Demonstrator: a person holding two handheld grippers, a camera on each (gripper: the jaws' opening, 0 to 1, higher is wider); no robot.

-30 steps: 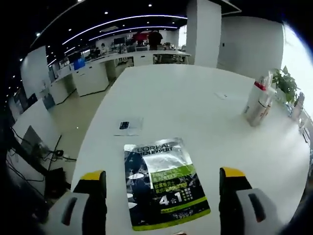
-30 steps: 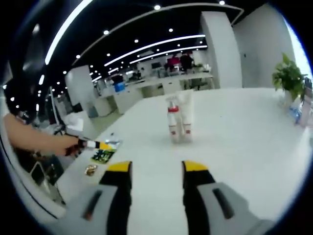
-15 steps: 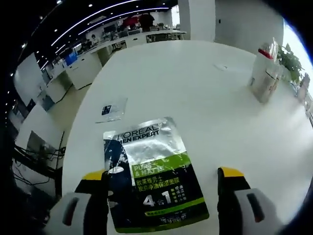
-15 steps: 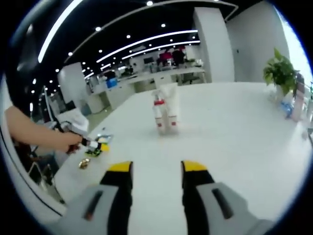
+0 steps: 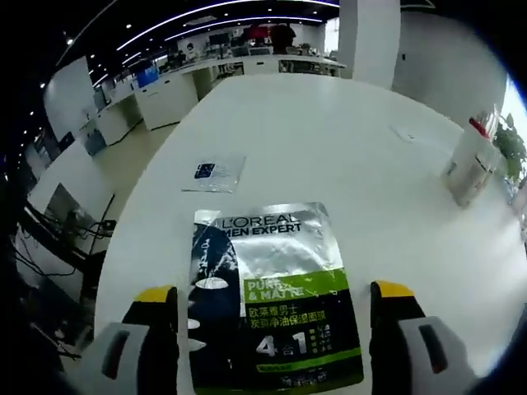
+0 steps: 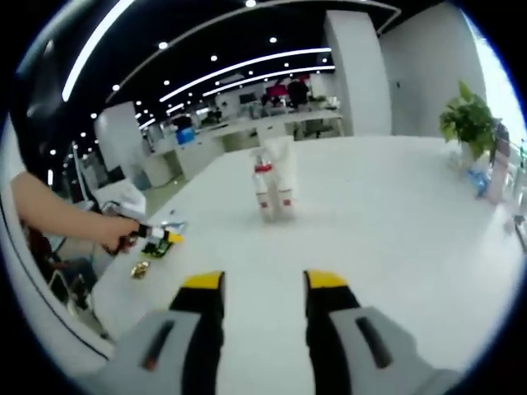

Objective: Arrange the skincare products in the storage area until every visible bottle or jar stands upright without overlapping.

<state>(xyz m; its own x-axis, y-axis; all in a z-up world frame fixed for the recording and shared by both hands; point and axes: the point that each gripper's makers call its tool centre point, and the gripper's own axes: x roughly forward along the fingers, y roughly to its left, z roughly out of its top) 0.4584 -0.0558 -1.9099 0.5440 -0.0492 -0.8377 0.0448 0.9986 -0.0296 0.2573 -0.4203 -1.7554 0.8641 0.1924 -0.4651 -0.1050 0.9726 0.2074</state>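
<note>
Sachet (image 5: 272,296) of skincare lies flat on the table (image 5: 346,156), framed between the parted jaws of the left hand-held gripper (image 5: 276,317), positioned for pickup. Right hand-held gripper (image 6: 255,292), released and empty, faces the upright tubes (image 6: 273,185) mid-table.

An open-plan office with a dark ceiling crossed by long curved light strips (image 6: 239,70) and small spotlights. A large white table (image 5: 329,140) fills the foreground; beyond it stand white desks (image 5: 169,95), a white square pillar (image 6: 354,74), and a potted plant (image 6: 469,123) by a bright window.
</note>
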